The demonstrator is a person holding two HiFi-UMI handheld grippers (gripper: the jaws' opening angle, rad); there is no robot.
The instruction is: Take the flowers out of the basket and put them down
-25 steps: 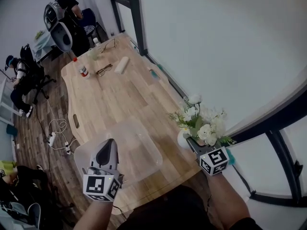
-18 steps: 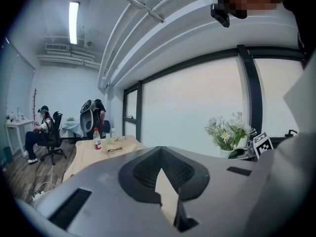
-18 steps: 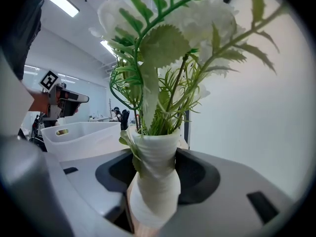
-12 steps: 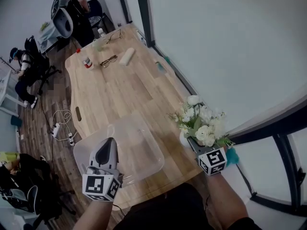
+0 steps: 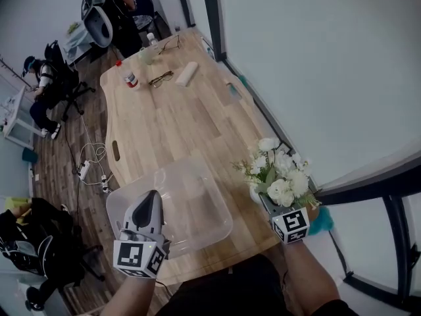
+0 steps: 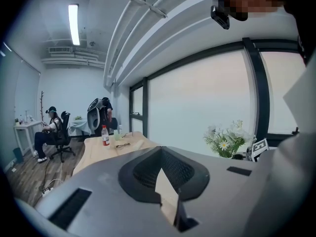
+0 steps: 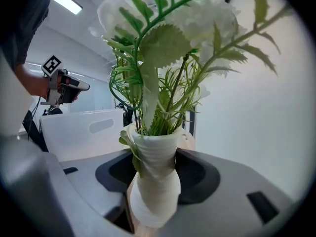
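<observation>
1. Head view: Your right claw [image 5: 258,195] is clamped on the flowers [image 5: 279,173]. The bunch now sits a bit lower than it did a moment ago. The basket [image 5: 158,175] lies to the left of this claw, and the flowers do not touch it. So they are out, and I think only the setting down is left. The basket is a see-through plastic box with round corners. The table [image 5: 171,117] under the claw is smooth pale wood.
2. Left gripper view: Your left claw [image 6: 160,174] has its jaws together and holds nothing. The flowers [image 6: 228,137] are off to its right. They are puffy white blooms with thin green leaves.
3. Right gripper view: The jaws press on both sides of a white holder [image 7: 154,162]. It stands upright and has ridges round it. Jagged leaves rise above the claw. The basket wall [image 7: 84,132] is behind the claw on its left.
</observation>
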